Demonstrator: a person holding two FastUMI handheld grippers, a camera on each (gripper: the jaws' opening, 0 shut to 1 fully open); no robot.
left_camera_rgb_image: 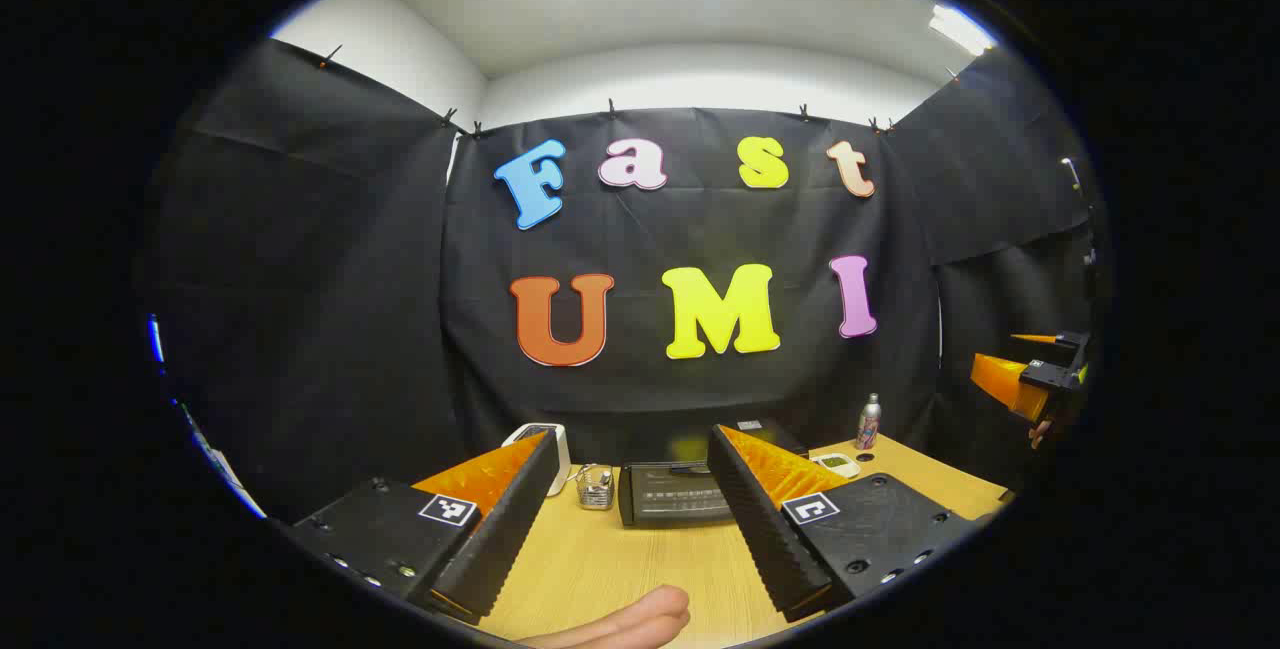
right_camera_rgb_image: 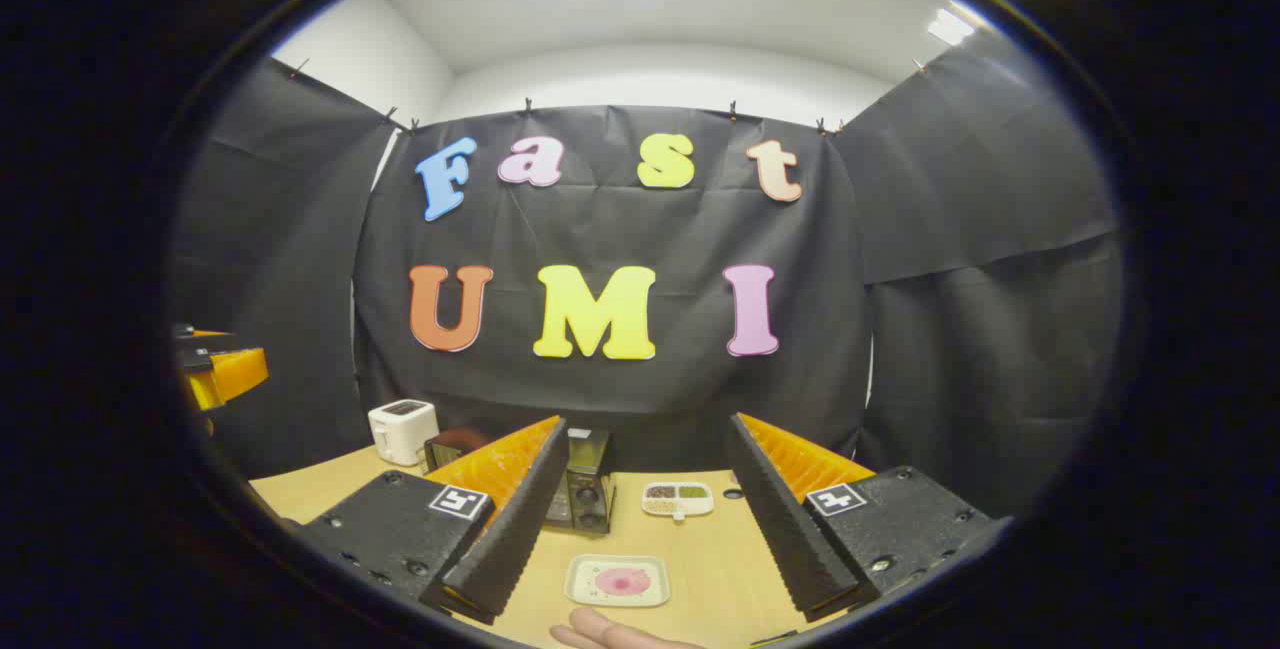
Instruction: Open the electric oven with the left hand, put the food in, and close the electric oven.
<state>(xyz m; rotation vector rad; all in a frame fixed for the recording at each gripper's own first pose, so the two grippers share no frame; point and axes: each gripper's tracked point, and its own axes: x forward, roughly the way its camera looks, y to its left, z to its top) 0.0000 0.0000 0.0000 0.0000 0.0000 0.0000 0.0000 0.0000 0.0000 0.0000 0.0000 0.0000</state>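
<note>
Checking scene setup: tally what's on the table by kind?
Oven: 1
Toaster: 1
Food plate: 1
Divided tray: 1
Bottle: 1
Wire basket: 1
Total: 6

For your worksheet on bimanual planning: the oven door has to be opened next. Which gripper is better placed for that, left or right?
Left. In the left gripper view the oven sits straight ahead between its open fingers. In the right gripper view the oven is off to the left, and the food tray lies ahead.

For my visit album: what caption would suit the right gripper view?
Open tool held above a wooden table, facing a small oven, a toaster and a tray of pink food.
</note>
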